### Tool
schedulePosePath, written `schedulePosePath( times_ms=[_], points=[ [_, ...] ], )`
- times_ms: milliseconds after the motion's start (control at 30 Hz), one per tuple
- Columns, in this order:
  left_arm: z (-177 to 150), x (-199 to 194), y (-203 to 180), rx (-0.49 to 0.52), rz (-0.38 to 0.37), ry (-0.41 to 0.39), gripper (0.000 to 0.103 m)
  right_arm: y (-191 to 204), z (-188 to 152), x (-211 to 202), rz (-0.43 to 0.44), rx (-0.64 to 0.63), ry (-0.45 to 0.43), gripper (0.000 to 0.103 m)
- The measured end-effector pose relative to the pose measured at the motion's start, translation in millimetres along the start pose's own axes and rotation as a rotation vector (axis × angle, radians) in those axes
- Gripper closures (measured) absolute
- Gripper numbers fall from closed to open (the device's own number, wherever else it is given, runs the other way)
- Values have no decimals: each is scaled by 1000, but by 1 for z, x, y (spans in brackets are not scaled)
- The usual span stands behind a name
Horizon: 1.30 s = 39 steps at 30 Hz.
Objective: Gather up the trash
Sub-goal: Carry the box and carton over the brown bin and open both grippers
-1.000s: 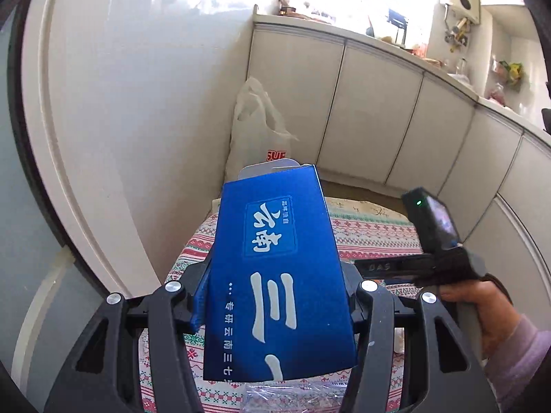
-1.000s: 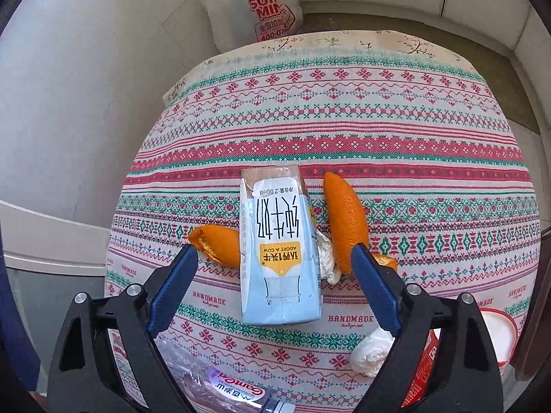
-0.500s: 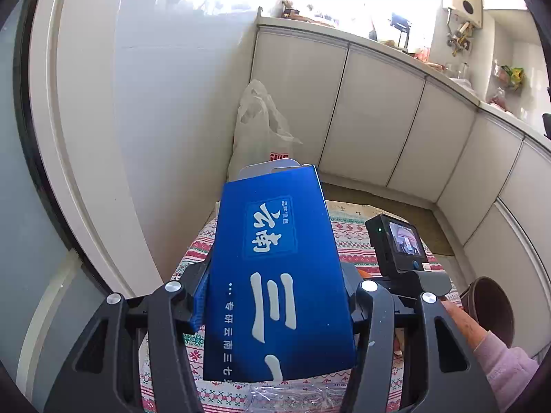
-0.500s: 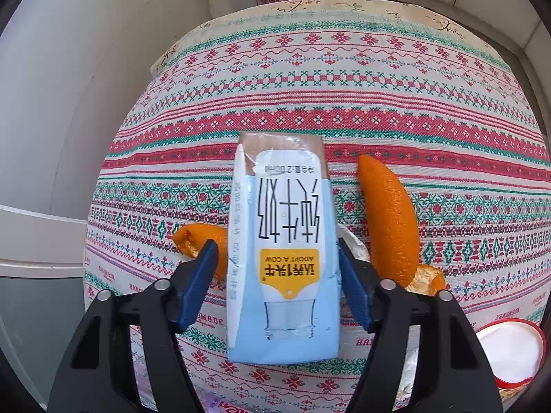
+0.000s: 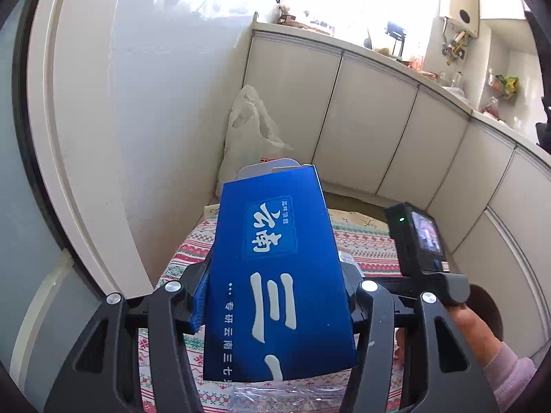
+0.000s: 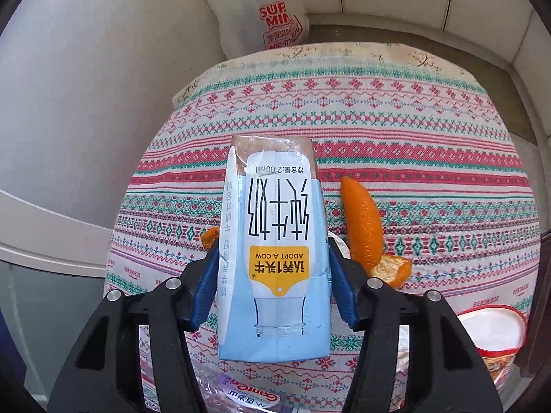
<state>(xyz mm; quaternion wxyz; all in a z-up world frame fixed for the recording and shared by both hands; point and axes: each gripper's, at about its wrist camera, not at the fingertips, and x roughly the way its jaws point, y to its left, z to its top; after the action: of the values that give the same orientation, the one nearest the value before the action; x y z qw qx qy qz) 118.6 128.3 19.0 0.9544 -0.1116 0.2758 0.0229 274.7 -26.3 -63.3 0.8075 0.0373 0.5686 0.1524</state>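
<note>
The left hand-held gripper [image 5: 275, 296] is about half open and clamped on a dark blue carton [image 5: 275, 268], its blue pads pressing the carton's two narrow sides. The carton's long axis runs along the fingers, pointing forward and away from the hand, with its opened top end farthest out. It is held up in the air over the near edge of the surface [image 5: 365, 241], which is covered in a red, green and white patterned cloth.

The right hand-held gripper [image 6: 272, 275] stands at about the same width and is closed on a pale blue milk carton [image 6: 272, 251], one pad on each long side. That carton also lies lengthwise between the fingers, its brown folded end pointing away towards the far edge of the cloth-covered surface [image 6: 413, 110], and the print on it reads upside down from this side. It looks lifted clear of the cloth.

Under and beside it lie pieces of orange peel [image 6: 365, 220], one long curl just to its right. A red-rimmed cup [image 6: 492, 327] sits near the right edge, and a crumpled clear wrapper [image 6: 248, 395] lies at the near edge. A white plastic bag [image 6: 255, 10] stands on the floor beyond the surface.
</note>
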Motion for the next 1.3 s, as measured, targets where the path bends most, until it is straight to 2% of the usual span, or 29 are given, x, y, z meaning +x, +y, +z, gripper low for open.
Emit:
schedulePosePath(
  times_ms=[167,267,533,733,833,1000,1067,1300],
  points=[
    [-1,-5,-9,-1,-34,-10,49,-15,-2,-49,-23,31,-105,48],
    [-2,-4,-19,13,-50,-6,49,-40,-10,-78,-57,80,-150,48],
    [-16,0,-59,79,-106,24,49,-149,-60,-145,-198,322,-274,48],
    [-24,6,-92,82,-194,53,49,-233,-106,-174,-321,500,-345,48],
    [-28,13,-113,73,-264,75,48,-267,-128,-175,-376,588,-361,48],
    [-40,34,-169,107,-352,159,48,-317,-165,-176,-420,691,-389,48],
    [-41,46,-200,98,-411,204,48,-333,-172,-177,-413,719,-383,48],
    [-48,71,-320,87,-631,336,48,-388,-199,-197,-393,789,-455,48]
  ],
)
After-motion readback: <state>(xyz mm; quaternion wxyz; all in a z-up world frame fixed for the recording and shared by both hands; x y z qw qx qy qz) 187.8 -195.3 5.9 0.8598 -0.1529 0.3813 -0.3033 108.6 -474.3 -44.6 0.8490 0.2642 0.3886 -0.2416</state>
